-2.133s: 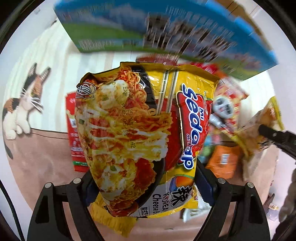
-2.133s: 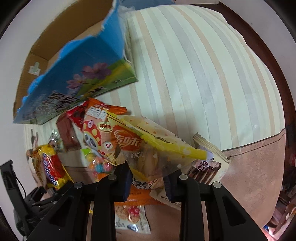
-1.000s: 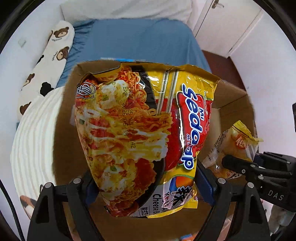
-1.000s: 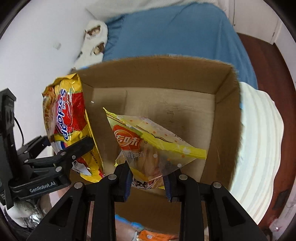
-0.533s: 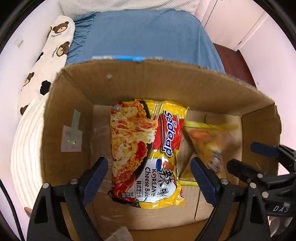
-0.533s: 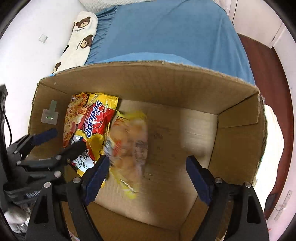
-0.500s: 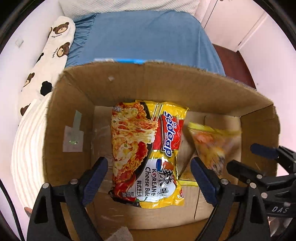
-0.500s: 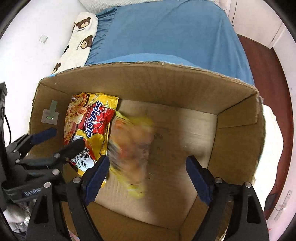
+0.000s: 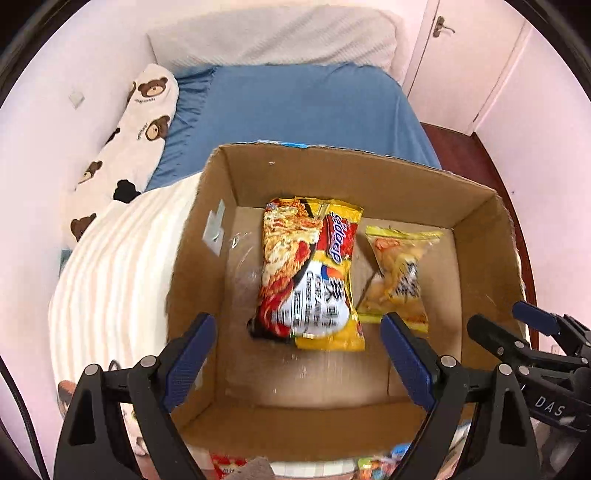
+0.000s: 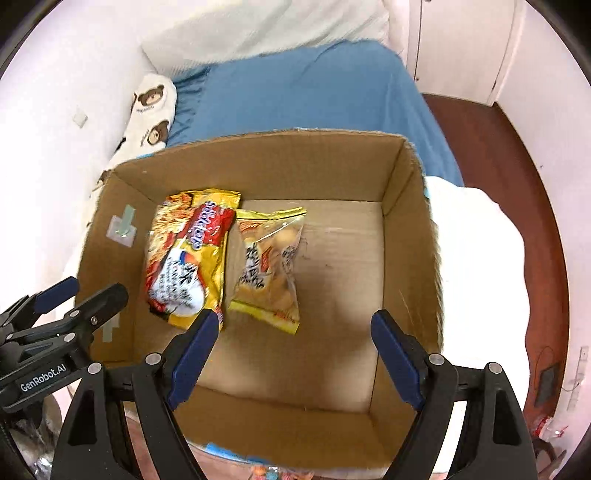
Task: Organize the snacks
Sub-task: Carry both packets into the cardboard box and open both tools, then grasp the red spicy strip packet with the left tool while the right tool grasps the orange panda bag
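Inside box (image 9: 480, 206): two snack packets (image 9: 310, 273).

A bed with a blue sheet (image 9: 306, 110) is lying at twelve o'clock, filling the upper middle of both views. A white pillow (image 9: 280, 35) is resting at its far end. A long white bolster printed with brown bears (image 9: 125, 147) is stretching along the bed's edge at ten o'clock, against the pale wall. A cream striped blanket (image 9: 110, 280) is spreading at nine o'clock in the left wrist view. A white door with a lever handle (image 9: 465, 62) is standing at one o'clock, and dark red-brown flooring (image 10: 517, 155) is showing at three o'clock.
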